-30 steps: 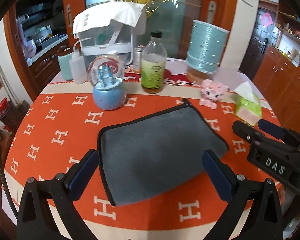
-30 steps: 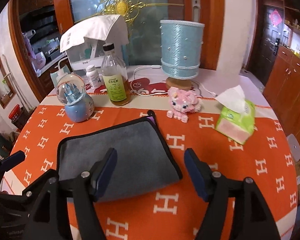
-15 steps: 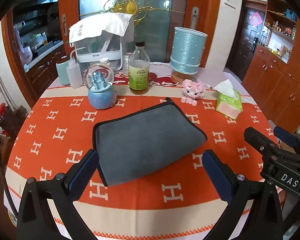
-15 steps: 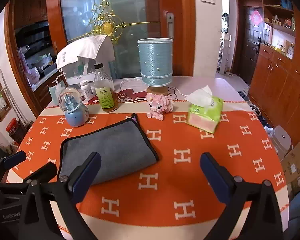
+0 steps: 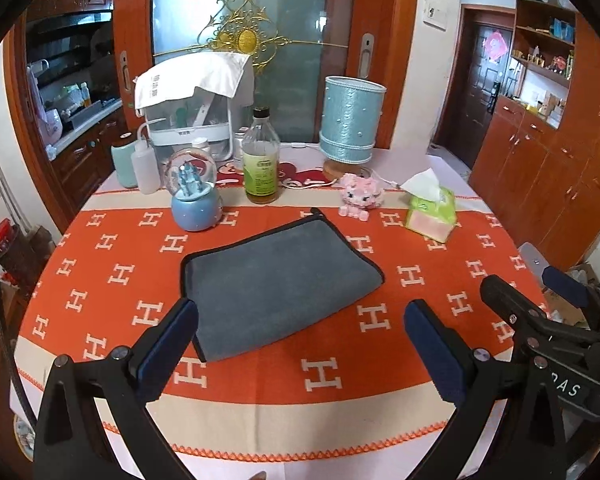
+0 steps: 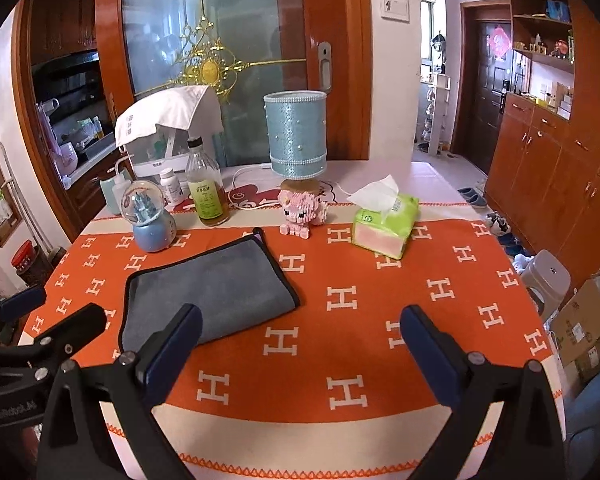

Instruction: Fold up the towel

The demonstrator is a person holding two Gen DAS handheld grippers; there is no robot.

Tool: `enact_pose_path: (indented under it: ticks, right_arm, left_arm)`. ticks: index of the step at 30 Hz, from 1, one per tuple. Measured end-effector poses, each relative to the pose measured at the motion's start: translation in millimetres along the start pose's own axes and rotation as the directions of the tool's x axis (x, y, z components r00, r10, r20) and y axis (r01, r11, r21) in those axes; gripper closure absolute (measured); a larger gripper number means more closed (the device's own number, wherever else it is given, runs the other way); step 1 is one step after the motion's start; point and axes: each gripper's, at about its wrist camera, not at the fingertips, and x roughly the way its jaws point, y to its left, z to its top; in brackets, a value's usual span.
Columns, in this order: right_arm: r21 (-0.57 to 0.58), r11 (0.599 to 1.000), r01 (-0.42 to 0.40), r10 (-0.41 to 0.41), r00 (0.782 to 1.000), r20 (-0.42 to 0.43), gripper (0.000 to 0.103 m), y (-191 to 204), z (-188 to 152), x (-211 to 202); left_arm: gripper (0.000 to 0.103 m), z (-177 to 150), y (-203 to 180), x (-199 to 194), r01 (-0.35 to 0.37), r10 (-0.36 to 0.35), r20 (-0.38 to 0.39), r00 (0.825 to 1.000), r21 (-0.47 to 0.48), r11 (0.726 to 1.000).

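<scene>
A grey towel (image 5: 276, 280) with a black edge lies folded flat on the orange patterned tablecloth; it also shows in the right wrist view (image 6: 208, 288). My left gripper (image 5: 300, 324) is open and empty, above the table's near side, its left finger over the towel's near left corner. My right gripper (image 6: 298, 334) is open and empty, to the right of the towel. The right gripper shows at the right edge of the left wrist view (image 5: 540, 320), and the left gripper at the left edge of the right wrist view (image 6: 40, 332).
Behind the towel stand a blue snow globe (image 5: 194, 196), a glass bottle (image 5: 261, 168), a blue lamp (image 5: 350, 128), a pink toy pig (image 5: 358, 196) and a green tissue pack (image 5: 430, 212). A white rack (image 5: 192, 120) stands at the back. A stool (image 6: 548, 280) and boxes are right of the table.
Both grippers have drawn back and up from the towel toward the near table edge. The right gripper's jaws have opened wide. The towel has not moved.
</scene>
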Motion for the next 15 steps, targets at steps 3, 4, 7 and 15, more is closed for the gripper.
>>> enact_pose_path:
  ticks: [3, 4, 7, 15]
  right_arm:
    - [-0.006, 1.000, 0.019, -0.019, 1.000, 0.010, 0.003, -0.5, -1.8, -10.1]
    - [-0.008, 1.000, 0.022, -0.022, 1.000, 0.011, 0.003, -0.9, -3.2, -12.7]
    - [0.003, 1.000, 0.010, -0.010, 1.000, 0.004, 0.003, -4.0, -8.0, -18.8]
    - [0.029, 0.999, -0.019, 0.020, 1.000, -0.019, 0.003, -12.6, -34.2, -34.9]
  left_arm:
    - [0.001, -3.5, -4.5, -6.9, 0.009, -0.009, 0.006, 1.000, 0.014, 1.000]
    - [0.001, -5.0, -6.5, -9.2, 0.007, -0.007, 0.013, 1.000, 0.019, 1.000]
    - [0.001, -10.5, -9.8, -17.5, -0.002, 0.001, 0.031, 1.000, 0.026, 1.000]
    - [0.001, -33.9, -14.9, -33.3, 0.013, -0.013, 0.026, 1.000, 0.002, 1.000]
